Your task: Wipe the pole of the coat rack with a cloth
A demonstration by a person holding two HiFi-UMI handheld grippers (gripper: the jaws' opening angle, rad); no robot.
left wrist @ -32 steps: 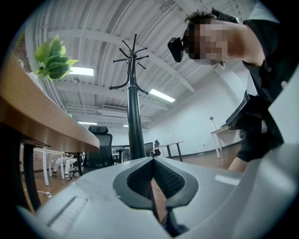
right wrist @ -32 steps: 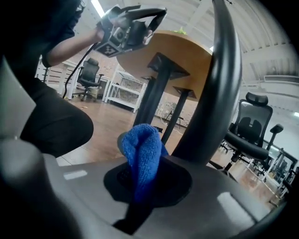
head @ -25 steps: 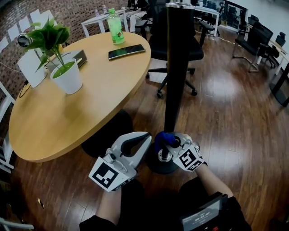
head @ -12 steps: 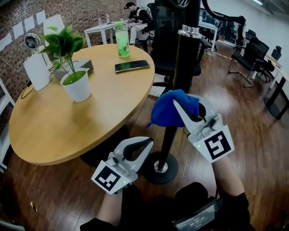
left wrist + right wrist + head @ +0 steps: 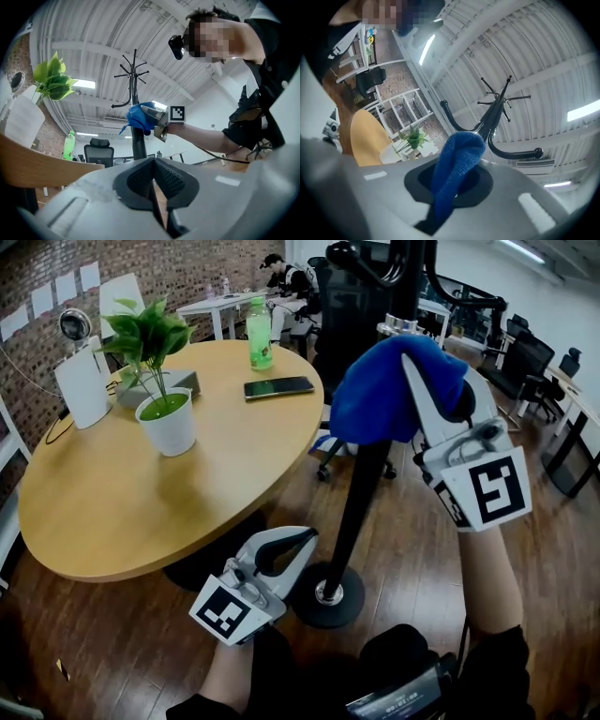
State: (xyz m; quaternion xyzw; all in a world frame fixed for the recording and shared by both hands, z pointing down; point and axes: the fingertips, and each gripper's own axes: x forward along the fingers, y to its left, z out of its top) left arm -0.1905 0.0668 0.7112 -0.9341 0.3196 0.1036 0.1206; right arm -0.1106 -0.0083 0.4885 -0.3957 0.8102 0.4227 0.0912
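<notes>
The black coat rack pole [image 5: 361,493] rises from a round base [image 5: 326,594] on the wood floor. My right gripper [image 5: 417,367] is raised high against the pole, shut on a blue cloth [image 5: 389,395] that bunches against the pole's left side. In the right gripper view the cloth [image 5: 454,164] sticks out from between the jaws, with the rack's hooks [image 5: 494,112] above. My left gripper [image 5: 292,542] hovers low beside the base, shut with nothing in it. The left gripper view looks up at the pole [image 5: 137,140] and the cloth [image 5: 139,117] on it.
A round wooden table [image 5: 112,512] stands left of the pole with a potted plant [image 5: 164,418], a green bottle [image 5: 260,334] and a phone [image 5: 278,387]. A black office chair [image 5: 347,315] is behind the pole. A person [image 5: 281,273] sits at the back.
My right gripper has risen with the blue cloth along the pole, from near the base to high up. The left gripper has stayed low.
</notes>
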